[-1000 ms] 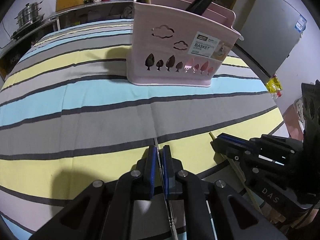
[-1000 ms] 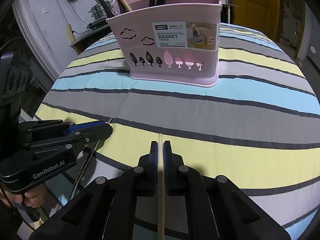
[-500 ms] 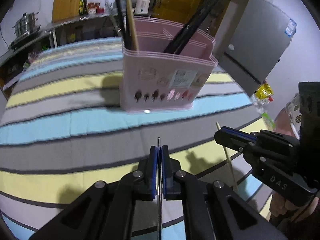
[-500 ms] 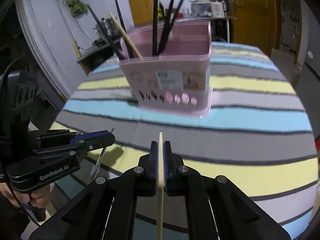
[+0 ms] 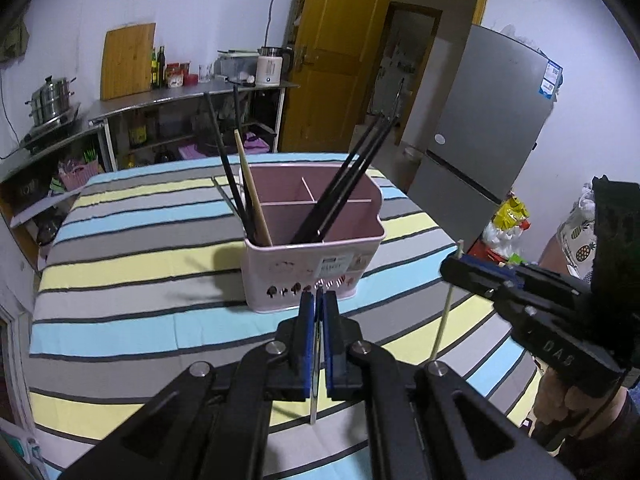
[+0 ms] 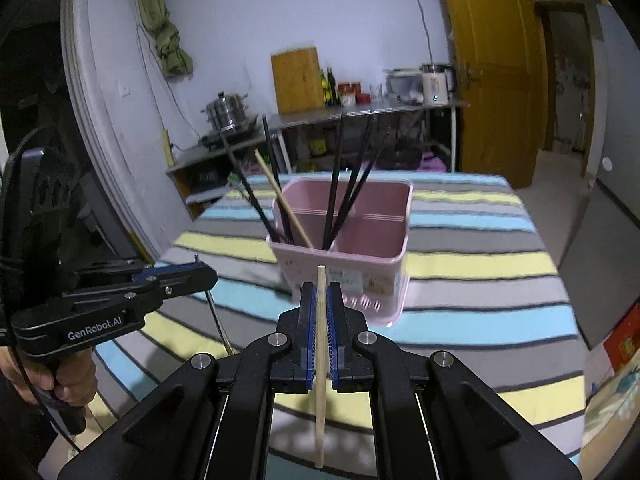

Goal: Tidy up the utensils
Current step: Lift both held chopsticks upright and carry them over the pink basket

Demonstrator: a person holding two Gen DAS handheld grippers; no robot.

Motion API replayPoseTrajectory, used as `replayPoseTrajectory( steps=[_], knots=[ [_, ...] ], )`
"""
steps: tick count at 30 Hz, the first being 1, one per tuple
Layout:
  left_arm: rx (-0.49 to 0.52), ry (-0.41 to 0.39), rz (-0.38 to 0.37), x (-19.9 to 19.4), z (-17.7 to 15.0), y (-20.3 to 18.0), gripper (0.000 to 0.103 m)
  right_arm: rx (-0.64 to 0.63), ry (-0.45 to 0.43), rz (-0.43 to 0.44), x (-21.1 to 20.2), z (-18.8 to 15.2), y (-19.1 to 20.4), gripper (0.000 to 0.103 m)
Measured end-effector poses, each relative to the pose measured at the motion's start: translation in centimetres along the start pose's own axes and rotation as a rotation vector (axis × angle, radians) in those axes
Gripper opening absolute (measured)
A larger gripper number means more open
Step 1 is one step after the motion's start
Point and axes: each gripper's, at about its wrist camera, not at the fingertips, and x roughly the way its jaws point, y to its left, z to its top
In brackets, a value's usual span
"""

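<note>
A pink divided basket (image 5: 276, 276) (image 6: 384, 280) stands on the striped table and holds several black chopsticks and one wooden one. My left gripper (image 5: 316, 306) is shut on a thin metal chopstick (image 5: 314, 380), held upright above the table in front of the basket. It also shows in the right wrist view (image 6: 218, 320). My right gripper (image 6: 320, 300) is shut on a wooden chopstick (image 6: 320, 360), held upright to the right of the left one. It also shows in the left wrist view (image 5: 444, 312).
The striped tablecloth (image 5: 132, 272) covers the table around the basket. A steel counter (image 5: 180, 96) with pots, bottles and a kettle stands behind. A grey fridge (image 5: 488, 128) and a yellow door (image 5: 340, 60) are at the back right.
Both grippers have lifted their chopsticks off the table and risen. The view now looks down into the basket from above.
</note>
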Motion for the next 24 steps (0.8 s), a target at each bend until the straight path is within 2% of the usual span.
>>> replayPoseTrajectory(
  steps=[12,18,24],
  knots=[
    [0.000,0.004,0.002,-0.2,-0.6,-0.5,0.005,0.034,-0.107,0.000,-1.4,-0.2,-0.9,0.005],
    [-0.002,0.002,0.005,-0.5,-1.0,-0.8,0.005,0.045,-0.076,-0.010,-0.5,-2.5,-1.3,0.005],
    [-0.004,0.001,0.002,-0.6,-1.2,-0.9,0.005,0.048,-0.073,-0.022,-2.1,-4.0,-1.2,0.005]
  ],
)
